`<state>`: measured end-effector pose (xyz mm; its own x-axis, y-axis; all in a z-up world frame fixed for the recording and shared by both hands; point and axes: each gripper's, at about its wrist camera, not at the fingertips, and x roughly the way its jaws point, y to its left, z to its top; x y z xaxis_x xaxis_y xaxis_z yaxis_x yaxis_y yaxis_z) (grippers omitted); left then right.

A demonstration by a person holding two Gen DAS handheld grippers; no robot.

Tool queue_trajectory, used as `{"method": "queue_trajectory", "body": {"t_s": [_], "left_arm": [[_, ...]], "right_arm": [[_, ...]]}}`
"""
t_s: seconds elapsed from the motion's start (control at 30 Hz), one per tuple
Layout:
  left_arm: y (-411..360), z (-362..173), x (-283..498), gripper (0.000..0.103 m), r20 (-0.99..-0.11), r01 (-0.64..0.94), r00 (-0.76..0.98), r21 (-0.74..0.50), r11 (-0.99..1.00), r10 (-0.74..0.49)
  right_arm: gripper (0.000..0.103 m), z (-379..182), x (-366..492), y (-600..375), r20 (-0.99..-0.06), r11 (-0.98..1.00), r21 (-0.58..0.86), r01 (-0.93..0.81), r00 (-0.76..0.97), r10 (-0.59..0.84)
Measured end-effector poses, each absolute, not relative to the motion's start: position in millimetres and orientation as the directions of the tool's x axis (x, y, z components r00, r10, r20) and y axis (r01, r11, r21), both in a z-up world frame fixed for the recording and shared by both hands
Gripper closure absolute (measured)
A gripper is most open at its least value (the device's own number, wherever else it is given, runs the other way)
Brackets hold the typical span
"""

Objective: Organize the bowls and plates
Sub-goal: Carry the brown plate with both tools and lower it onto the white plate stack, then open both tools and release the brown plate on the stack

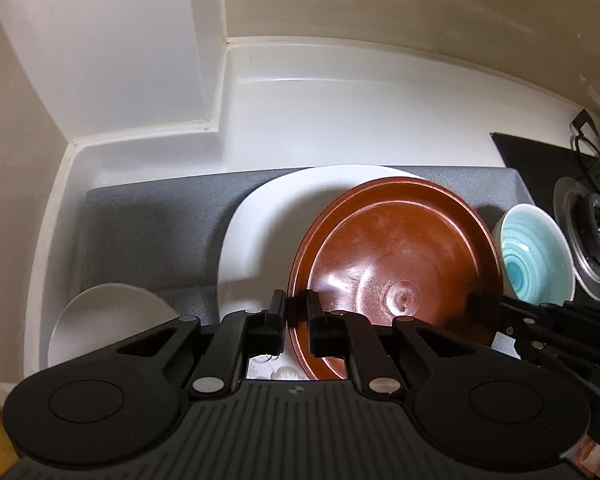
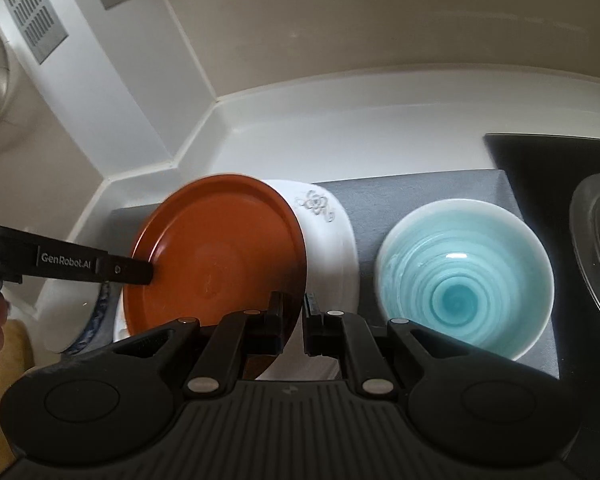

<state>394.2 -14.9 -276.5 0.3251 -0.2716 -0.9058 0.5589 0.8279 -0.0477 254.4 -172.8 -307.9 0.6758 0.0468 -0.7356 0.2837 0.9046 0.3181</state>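
Both claws clench the brown plate: the left claw (image 1: 296,312) on its near-left rim, the right claw (image 2: 294,312) on its right rim. The brown plate (image 2: 216,256) hangs tilted over the white plate (image 1: 260,232) (teal bowl (image 2: 460,280) to the right).

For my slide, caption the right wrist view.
Both grippers pinch opposite rims of a brown plate over a white plate, beside a turquoise bowl.
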Motion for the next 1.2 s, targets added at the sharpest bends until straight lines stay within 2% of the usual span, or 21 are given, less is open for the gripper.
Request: {"method": "queue_trajectory", "body": {"t_s": [0.17, 0.43, 0.6, 0.7, 0.73, 0.77, 0.8, 0.83, 0.87, 0.9, 0.93, 1.03, 1.2], "left_arm": [[-33.6, -294.2, 385.7, 0.092, -0.888, 0.595, 0.399, 0.062, 0.802, -0.228], [-44.0, -317.7, 389.2, 0.092, -0.895, 0.595, 0.416, 0.135, 0.792, -0.16], [-42.8, -319.5, 387.3, 0.091, -0.887, 0.591, 0.432, 0.141, 0.794, -0.163], [-38.9, -317.8, 395.2, 0.092, -0.905, 0.576, 0.388, 0.09, 0.813, -0.175], [-35.7, -316.7, 399.7, 0.092, -0.921, 0.564, 0.342, 0.041, 0.825, -0.188], [-30.9, -313.9, 401.9, 0.091, -0.926, 0.55, 0.313, -0.003, 0.835, -0.21], [-25.0, -308.0, 400.2, 0.087, -0.918, 0.542, 0.319, -0.027, 0.84, -0.236], [-18.9, -299.7, 395.6, 0.076, -0.905, 0.544, 0.346, -0.021, 0.839, -0.247], [-12.0, -290.5, 389.2, 0.068, -0.891, 0.548, 0.38, 0.0, 0.836, -0.25], [-3.6, -281.2, 382.4, 0.052, -0.873, 0.544, 0.416, 0.015, 0.839, -0.254], [6.9, -272.2, 376.4, 0.044, -0.857, 0.532, 0.445, 0.02, 0.846, -0.26], [40.0, -252.2, 363.3, 0.042, -0.838, 0.494, 0.474, -0.003, 0.869, -0.272], [87.0, -242.8, 354.1, 0.042, -0.842, 0.427, 0.493, 0.012, 0.904, -0.221]], "right_arm": [[0.092, -318.1, 262.5, -168.2, -0.768, 0.916, 0.251, 0.314, 0.641, -0.01], [0.091, -327.9, 267.5, -164.5, -0.776, 0.923, 0.238, 0.301, 0.631, -0.006], [0.091, -331.3, 266.4, -166.3, -0.768, 0.924, 0.242, 0.296, 0.64, -0.004], [0.091, -331.9, 265.9, -166.5, -0.763, 0.925, 0.237, 0.297, 0.646, -0.011], [0.086, -329.6, 264.3, -166.7, -0.764, 0.921, 0.239, 0.309, 0.645, -0.018], [0.074, -326.3, 260.9, -166.5, -0.757, 0.918, 0.24, 0.316, 0.653, -0.026], [0.067, -322.2, 257.2, -167.1, -0.746, 0.916, 0.25, 0.313, 0.666, -0.024], [0.057, -317.6, 253.4, -166.3, -0.737, 0.916, 0.257, 0.309, 0.675, -0.021], [0.056, -313.3, 250.6, -165.3, -0.731, 0.917, 0.259, 0.303, 0.682, -0.019], [0.056, -309.2, 248.1, -163.2, -0.725, 0.92, 0.263, 0.292, 0.688, -0.011], [0.056, -305.5, 245.4, -159.9, -0.718, 0.924, 0.267, 0.275, 0.696, 0.0], [0.054, -298.4, 241.1, -148.3, -0.705, 0.931, 0.278, 0.236, 0.708, 0.031], [0.053, -293.0, 246.9, -119.7, -0.693, 0.944, 0.29, 0.158, 0.715, 0.093]]}}
